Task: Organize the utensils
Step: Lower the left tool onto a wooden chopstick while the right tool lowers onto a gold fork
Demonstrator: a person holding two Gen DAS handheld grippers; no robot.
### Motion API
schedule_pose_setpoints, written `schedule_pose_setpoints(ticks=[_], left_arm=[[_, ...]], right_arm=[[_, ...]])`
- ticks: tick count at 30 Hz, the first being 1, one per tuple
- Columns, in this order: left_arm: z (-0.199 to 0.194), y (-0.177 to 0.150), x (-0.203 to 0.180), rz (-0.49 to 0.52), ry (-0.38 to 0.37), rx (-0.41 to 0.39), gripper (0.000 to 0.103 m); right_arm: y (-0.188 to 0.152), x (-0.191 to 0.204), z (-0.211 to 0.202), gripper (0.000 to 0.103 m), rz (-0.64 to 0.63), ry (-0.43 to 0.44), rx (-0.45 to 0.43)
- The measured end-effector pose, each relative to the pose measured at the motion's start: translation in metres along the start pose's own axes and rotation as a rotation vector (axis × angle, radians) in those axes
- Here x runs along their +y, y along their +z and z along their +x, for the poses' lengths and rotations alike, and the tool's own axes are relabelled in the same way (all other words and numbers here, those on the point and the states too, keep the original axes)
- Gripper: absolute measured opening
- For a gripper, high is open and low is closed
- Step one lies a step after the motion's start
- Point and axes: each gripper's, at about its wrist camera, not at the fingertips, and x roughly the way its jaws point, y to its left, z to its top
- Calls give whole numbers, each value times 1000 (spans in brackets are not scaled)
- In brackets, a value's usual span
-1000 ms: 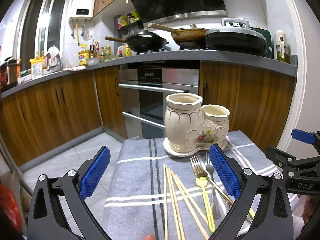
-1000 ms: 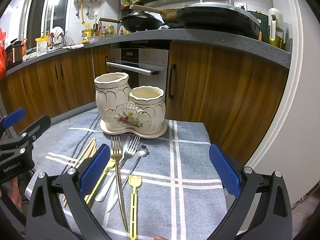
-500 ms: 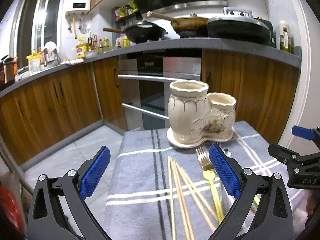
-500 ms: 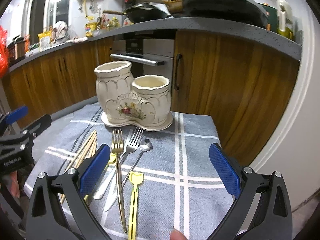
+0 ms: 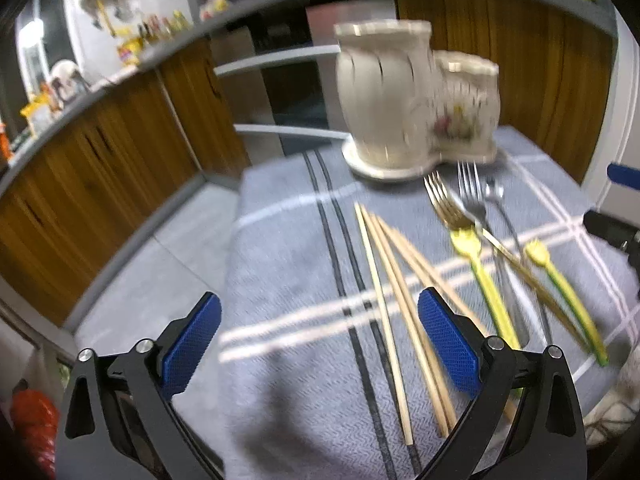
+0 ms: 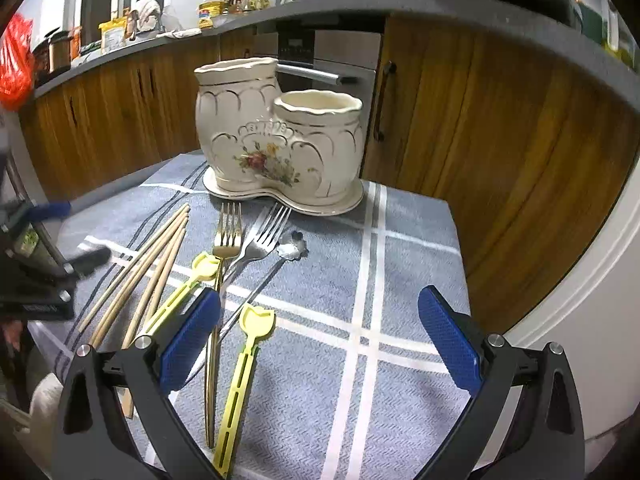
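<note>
- The left gripper (image 5: 318, 338) hangs above the grey-blue checked cloth (image 5: 288, 380) on the table, blue pads spread wide and holding nothing; its right pad (image 5: 447, 344) lies over the near ends of the chopsticks in the picture.
- The right gripper (image 6: 318, 338) is likewise spread wide and empty, low over the cloth (image 6: 404, 280), its left pad (image 6: 191, 338) in front of the utensil handles.
- One cream ceramic utensil holder with two joined pots and a painted flower spray (image 6: 276, 140) stands upright on its own base at the far edge of the cloth, at twelve o'clock from the right gripper; both pots look empty. In the left view it (image 5: 416, 96) is blurred, at about one o'clock.
- Thin wooden chopsticks (image 6: 148, 272) lie fanned at about ten o'clock of the right gripper; about five show, though the overlaps make the count unsure.
- Two forks lie side by side just before the holder: one gold fork (image 6: 224, 240) and one silver fork (image 6: 262, 240), tines toward the holder.
- One silver spoon with a flower-shaped bowl (image 6: 292, 245) lies just right of the forks.
- Two yellow plastic utensils with tulip-shaped heads lie flat: one (image 6: 248, 352) between the right gripper's pads, the other (image 6: 192, 280) beside the chopsticks.
</note>
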Motion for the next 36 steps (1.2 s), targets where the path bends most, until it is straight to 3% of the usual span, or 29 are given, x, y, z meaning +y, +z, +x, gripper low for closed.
schedule_pose_setpoints(ticks=[8,12,15,18,19,22,29,36], left_arm=[[11,4,0,13,-28,41,93],[17,5,-1,20,-53,75,77],[22,7,-4,27,-85,92,60],[23,8,-7,39,-110,99,55],[23,9,-8,42,-116,104,46],[27,10,-7,38,-133,127,37],[29,9,-12,53,-178,163,18],[31,9,-15,68,-179,185,17]], right_arm=[[-3,-2,16,97,8,55,60],[-2,3,21,81,-11,73,95],[0,9,25,67,-4,136,119],[4,18,29,51,-26,197,144],[4,22,30,46,-36,220,156],[5,32,34,34,-61,258,184],[8,44,44,23,-89,298,232],[11,51,55,9,-123,289,274]])
